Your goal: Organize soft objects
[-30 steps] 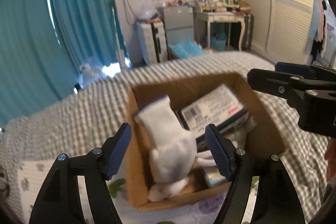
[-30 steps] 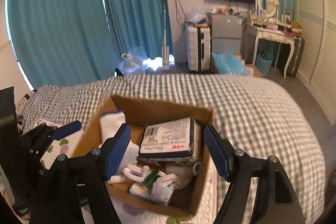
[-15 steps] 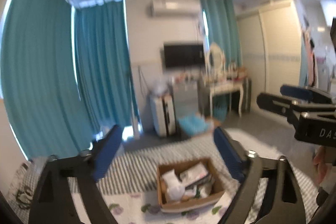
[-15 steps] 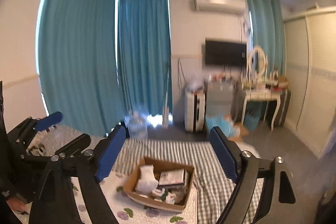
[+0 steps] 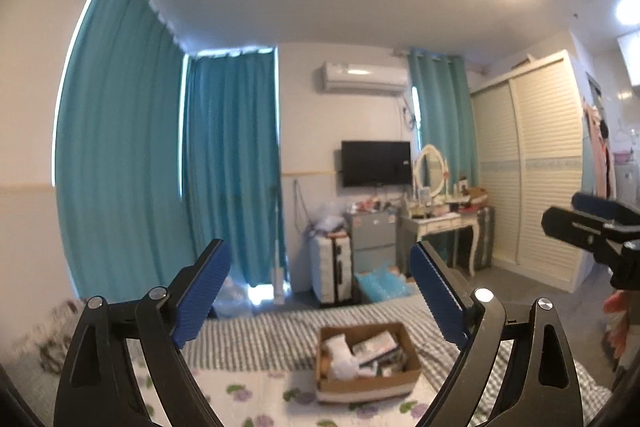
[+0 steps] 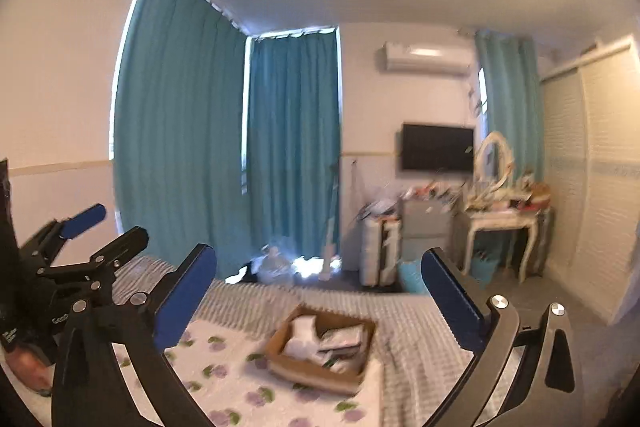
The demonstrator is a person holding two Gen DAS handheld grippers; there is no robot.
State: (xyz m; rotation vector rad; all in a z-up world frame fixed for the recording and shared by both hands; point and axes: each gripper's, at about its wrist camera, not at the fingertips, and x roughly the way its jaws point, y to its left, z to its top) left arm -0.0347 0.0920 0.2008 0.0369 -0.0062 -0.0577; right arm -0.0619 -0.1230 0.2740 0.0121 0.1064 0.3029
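A brown cardboard box (image 5: pixel 409 371) sits on the bed, far below both grippers; it also shows in the right wrist view (image 6: pixel 280 361). Inside it lie a white soft sock-like item (image 5: pixel 340 353) (image 6: pixel 304 337) and flat packets (image 5: pixel 378 343). My left gripper (image 5: pixel 318 297) is open and empty, held high above the bed. My right gripper (image 6: pixel 318 301) is open and empty too, at about the same height. Each gripper shows at the edge of the other's view: the right one (image 5: pixel 592 223), the left one (image 6: pixel 80 239).
The bed has a grey checked cover (image 5: pixel 256 339) and a floral sheet (image 6: pixel 224 379). Teal curtains (image 5: pixel 224 163), a TV (image 5: pixel 376 163), a dressing table (image 5: pixel 440 219), a suitcase (image 5: pixel 334 269) and a wardrobe (image 5: pixel 532 163) stand beyond the bed.
Both grippers have risen far up and back from the box, which now looks small and distant. Both stay open and empty.
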